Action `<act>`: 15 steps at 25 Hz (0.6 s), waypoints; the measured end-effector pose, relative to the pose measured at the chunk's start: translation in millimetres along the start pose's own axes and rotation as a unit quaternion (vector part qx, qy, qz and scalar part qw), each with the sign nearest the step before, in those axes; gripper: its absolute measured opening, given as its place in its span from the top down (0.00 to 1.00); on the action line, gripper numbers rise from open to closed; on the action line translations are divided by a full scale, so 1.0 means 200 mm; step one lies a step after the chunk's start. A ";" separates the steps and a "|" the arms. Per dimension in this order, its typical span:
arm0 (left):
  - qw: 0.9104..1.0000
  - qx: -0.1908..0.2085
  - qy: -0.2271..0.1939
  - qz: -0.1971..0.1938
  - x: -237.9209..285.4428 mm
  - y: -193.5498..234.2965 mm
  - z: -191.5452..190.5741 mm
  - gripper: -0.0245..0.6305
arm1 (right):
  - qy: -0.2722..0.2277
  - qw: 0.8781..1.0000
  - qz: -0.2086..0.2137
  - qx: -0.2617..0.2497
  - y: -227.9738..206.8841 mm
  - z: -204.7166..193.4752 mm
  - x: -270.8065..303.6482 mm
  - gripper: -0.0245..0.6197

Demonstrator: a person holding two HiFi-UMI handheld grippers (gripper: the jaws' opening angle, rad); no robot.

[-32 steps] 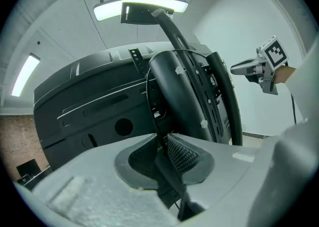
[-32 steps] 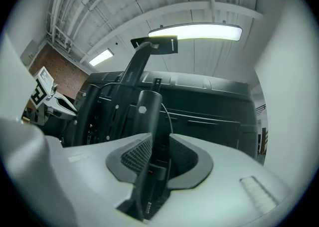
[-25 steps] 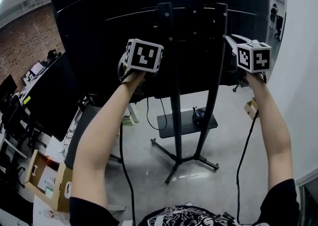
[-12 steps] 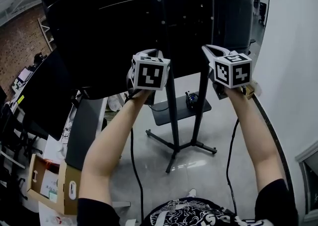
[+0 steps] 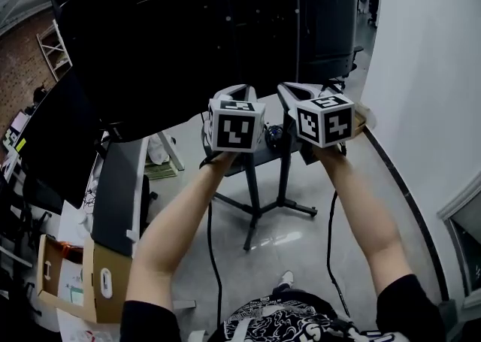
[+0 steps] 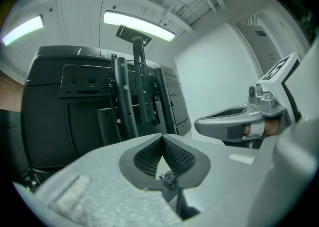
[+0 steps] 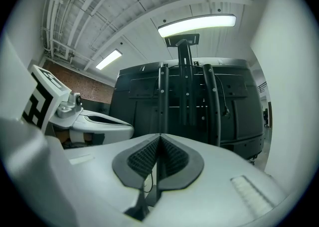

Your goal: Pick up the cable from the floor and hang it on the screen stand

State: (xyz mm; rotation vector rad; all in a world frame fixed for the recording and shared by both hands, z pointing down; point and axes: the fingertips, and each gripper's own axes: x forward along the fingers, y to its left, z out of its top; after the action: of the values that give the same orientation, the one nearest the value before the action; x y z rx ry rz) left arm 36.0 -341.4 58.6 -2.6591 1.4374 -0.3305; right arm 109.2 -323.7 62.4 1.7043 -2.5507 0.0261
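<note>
The tall screen stand (image 5: 252,183) carries a big black screen (image 5: 150,47), seen from behind. A dark coiled bundle (image 5: 275,134) lies on the stand's low base shelf, showing between my two grippers. On the stand's right pole a thin cable (image 7: 224,105) hangs down. My left gripper (image 5: 225,96) and right gripper (image 5: 289,91) are raised side by side, short of the stand. Both are shut: the pads (image 6: 162,143) meet with nothing between them, and so do the pads (image 7: 159,143). The stand's poles (image 6: 122,96) (image 7: 162,101) rise ahead.
A white wall (image 5: 421,70) runs close on the right. An open cardboard box (image 5: 90,280) and a dark desk (image 5: 120,190) stand at the left. The stand's legs (image 5: 297,209) spread over the grey floor. Black leads (image 5: 210,258) trail down from the grippers.
Both grippers have come down and inward from the back of the screen, ending close together. The view has swung right, toward the wall.
</note>
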 end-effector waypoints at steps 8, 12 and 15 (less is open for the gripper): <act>0.999 -0.018 -0.002 -0.031 -0.14 -0.22 -0.09 0.96 | 0.014 1.000 -0.017 0.009 0.07 -0.11 -0.22 0.95; 0.999 -0.022 -0.002 -0.032 -0.21 -0.27 -0.12 0.96 | 0.021 1.000 -0.018 0.007 0.12 -0.13 -0.28 0.95; 0.999 -0.024 -0.001 -0.037 -0.23 -0.30 -0.15 0.96 | 0.024 1.000 -0.018 0.007 0.15 -0.15 -0.32 0.95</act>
State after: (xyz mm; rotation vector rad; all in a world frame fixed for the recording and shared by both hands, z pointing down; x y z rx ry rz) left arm 53.1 -269.2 91.5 -2.7545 1.3665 -0.3019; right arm 108.2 -251.6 88.3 1.7310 -2.4912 0.0821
